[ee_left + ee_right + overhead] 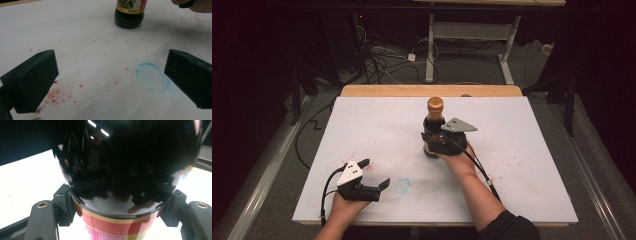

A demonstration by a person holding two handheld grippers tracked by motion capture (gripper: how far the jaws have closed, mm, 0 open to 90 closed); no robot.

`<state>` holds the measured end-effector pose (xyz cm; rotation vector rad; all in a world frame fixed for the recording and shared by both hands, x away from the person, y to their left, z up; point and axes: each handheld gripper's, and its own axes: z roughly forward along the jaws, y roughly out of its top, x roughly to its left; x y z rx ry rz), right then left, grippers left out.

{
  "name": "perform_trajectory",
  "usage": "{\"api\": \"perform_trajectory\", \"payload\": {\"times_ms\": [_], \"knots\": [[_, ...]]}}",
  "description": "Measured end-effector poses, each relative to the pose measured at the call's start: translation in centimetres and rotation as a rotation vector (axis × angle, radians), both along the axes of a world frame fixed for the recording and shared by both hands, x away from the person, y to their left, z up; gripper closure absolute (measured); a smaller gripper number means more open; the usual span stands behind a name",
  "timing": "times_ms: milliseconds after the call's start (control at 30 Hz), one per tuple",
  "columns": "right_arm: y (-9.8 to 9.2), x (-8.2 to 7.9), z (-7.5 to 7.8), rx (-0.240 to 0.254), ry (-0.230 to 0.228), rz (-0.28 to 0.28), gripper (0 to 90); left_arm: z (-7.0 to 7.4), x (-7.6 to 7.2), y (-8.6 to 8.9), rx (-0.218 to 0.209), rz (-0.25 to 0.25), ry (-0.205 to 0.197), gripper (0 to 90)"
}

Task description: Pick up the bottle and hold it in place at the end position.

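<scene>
Left gripper (374,175) jaws spread wide, low over table, right gripper (435,143) jaws clamped, forearm extended

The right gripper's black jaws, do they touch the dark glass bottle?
Touching: in the right gripper view, both pads press against the dark glass bottle.

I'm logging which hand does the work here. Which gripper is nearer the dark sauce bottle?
Right. The right gripper has its jaws around the bottle, pads against its sides. The left gripper sits open over the white board's near left part, well apart from it.
</scene>
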<state>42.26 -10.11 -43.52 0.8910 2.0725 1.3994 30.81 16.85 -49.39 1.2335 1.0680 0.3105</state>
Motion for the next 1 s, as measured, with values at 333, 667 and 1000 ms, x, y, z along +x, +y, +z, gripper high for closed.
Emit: {"api": "perform_trajectory", "payload": {"times_ms": [333,667,1000], "knots": [[-0.1,0.2,0.0,0.005,0.011,0.013,28.4,0.0,0.0,0.0,0.005,-0.004,-0.001,0.0],[-1.8,-0.9,0.2,-0.014,0.055,0.005,10.7,0.1,0.1,0.1,-0.006,0.004,0.014,0.0],[-4.8,-3.8,0.2,0.022,0.041,-0.004,11.3,0.9,0.6,0.1,-0.038,0.012,0.027,0.0]]}}
